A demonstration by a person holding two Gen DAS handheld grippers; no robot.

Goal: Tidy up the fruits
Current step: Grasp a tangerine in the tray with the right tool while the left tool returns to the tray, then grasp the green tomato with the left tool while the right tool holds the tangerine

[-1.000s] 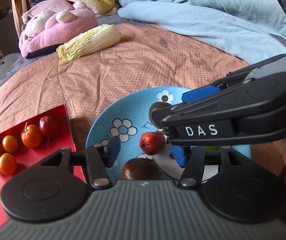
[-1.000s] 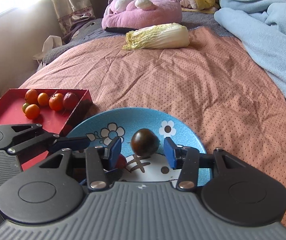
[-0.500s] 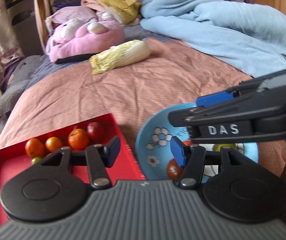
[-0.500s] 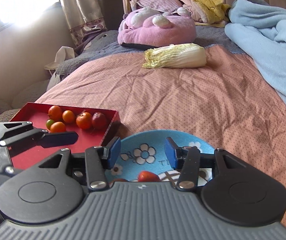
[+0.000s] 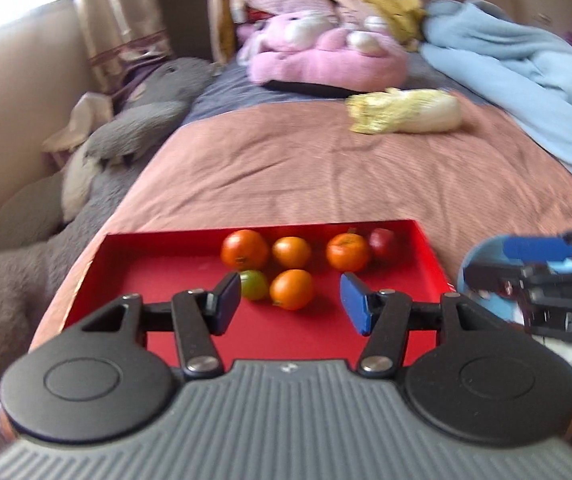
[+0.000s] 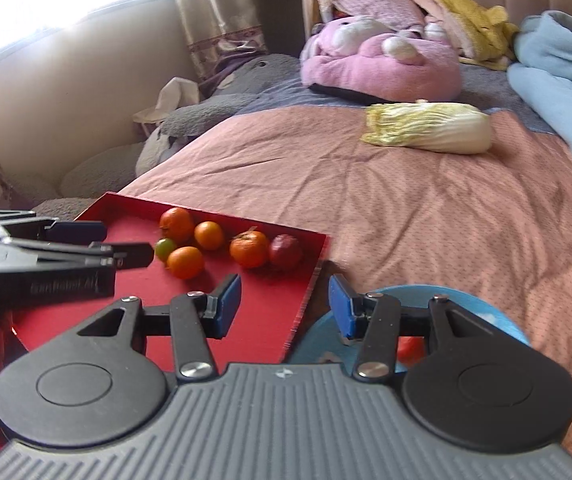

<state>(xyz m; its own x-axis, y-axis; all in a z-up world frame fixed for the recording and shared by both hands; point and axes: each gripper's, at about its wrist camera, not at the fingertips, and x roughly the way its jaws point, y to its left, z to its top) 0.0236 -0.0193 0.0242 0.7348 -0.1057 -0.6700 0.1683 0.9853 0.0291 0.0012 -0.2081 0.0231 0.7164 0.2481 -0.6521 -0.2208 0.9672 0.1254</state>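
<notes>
Both grippers have swung off the blue plate since a second ago and now sit over the red tray. The left gripper and right gripper are each open with nothing between the jaws. Six fruits are clustered at the tray's far side, mid-frame. Only the right view shows a red fruit left on the plate, lower right behind its finger. The tray's long side runs left-right in the left view, slanting down-right in the right one.
</notes>
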